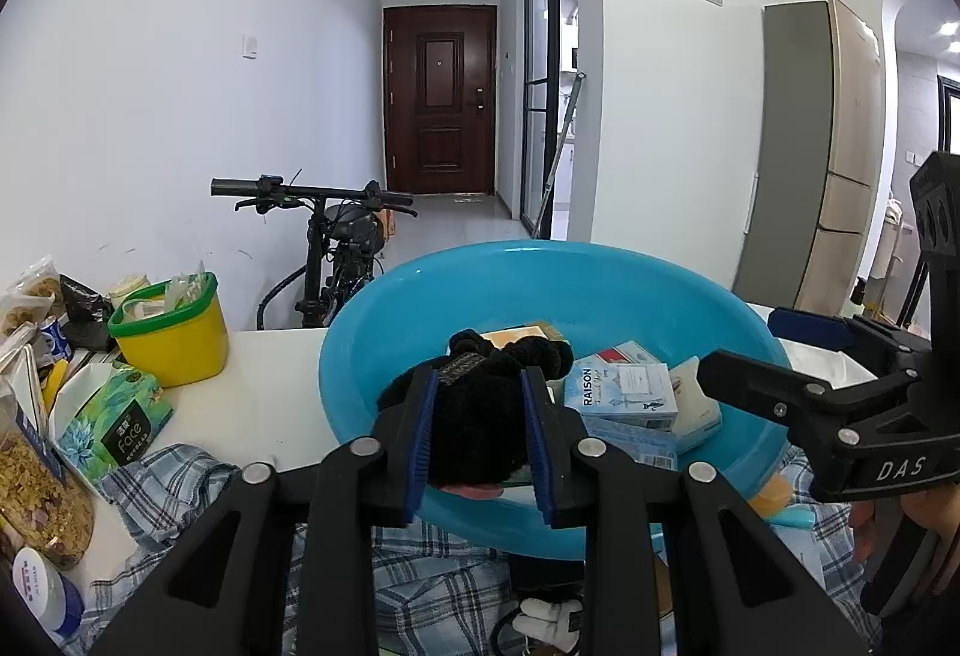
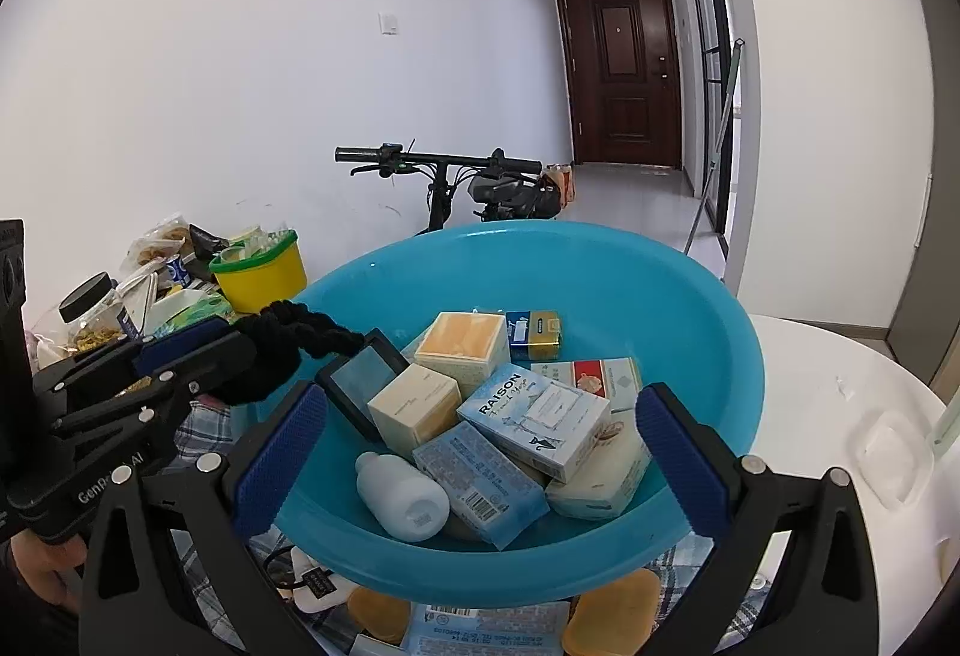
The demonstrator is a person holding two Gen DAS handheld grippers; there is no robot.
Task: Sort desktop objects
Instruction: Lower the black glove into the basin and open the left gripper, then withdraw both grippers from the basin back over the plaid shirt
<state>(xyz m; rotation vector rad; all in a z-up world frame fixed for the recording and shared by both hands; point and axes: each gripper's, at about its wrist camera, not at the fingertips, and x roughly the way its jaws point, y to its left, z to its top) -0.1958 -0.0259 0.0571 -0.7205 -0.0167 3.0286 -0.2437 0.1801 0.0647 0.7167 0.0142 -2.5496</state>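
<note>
Boxes and a bottle already fill the blue basin (image 2: pixel 708 308); the left tool (image 1: pixel 477 425) clenches a black knit item (image 1: pixel 480 416) over its near rim, the right tool (image 2: pixel 480 452) gapes empty, and clutter remains on the table (image 1: pixel 270 368) at far left.

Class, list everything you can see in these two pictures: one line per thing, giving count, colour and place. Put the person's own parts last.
basin: one, blue, on the table, middle.
boxes: several, pale blue, cream and yellow, inside the basin.
bottle: one, white, lying in the basin, near side.
knitted cloth: one, black, held over the basin's near rim.
tub: one, yellow with green rim, on the table, left.
tissue pack: one, green, left of the basin.
checked cloth: one, blue and white, under the basin.
bicycle: one, black, behind the table.
door: one, brown, end of the hallway.
left gripper: black with blue pads, shut on the knitted cloth.
right gripper: black with blue pads, open at the basin's near rim.
</note>
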